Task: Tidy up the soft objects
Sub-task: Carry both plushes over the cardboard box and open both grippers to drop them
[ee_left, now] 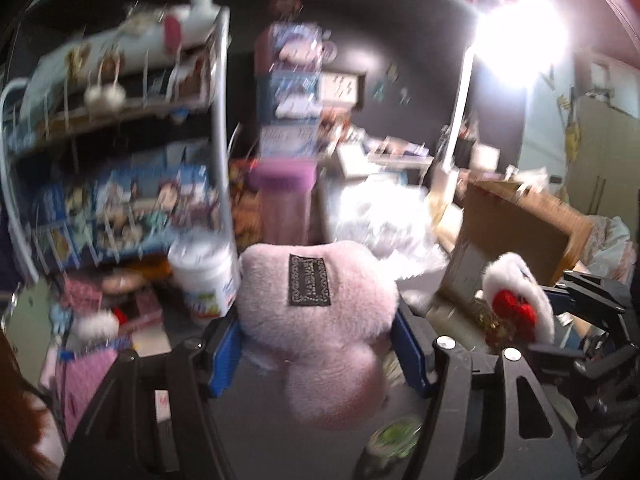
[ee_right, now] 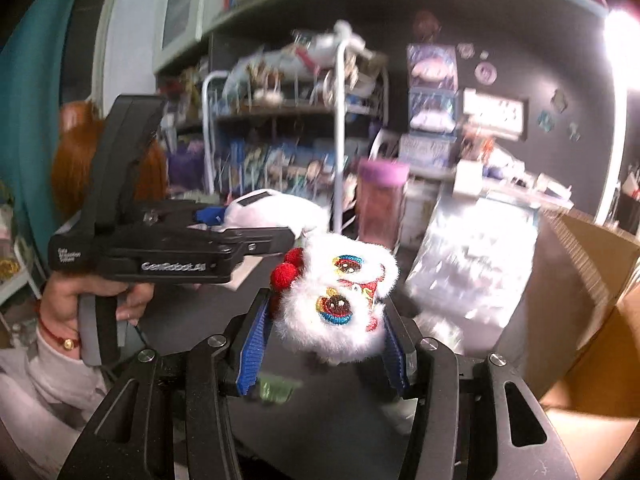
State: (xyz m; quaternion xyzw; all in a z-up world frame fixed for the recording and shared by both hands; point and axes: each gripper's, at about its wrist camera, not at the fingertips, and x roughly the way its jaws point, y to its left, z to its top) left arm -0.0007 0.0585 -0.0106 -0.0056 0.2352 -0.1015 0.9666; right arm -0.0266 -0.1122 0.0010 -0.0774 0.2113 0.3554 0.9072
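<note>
Carry step: left hand-held gripper (ee_left: 316, 344) pinching pink plush (ee_left: 320, 320); right hand-held gripper (ee_right: 324, 344) pinching white lion plush (ee_right: 340, 304). Next, likely releasing into cardboard box (ee_right: 592, 280) beside them.

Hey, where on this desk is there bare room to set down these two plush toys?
The dark desk surface just ahead of the right gripper, between the left gripper and the cardboard box, looks bare. Behind it is crowded: the purple-lidded tumbler, crinkled plastic bag and wire rack. The left edge by the white tub is cluttered too.
</note>
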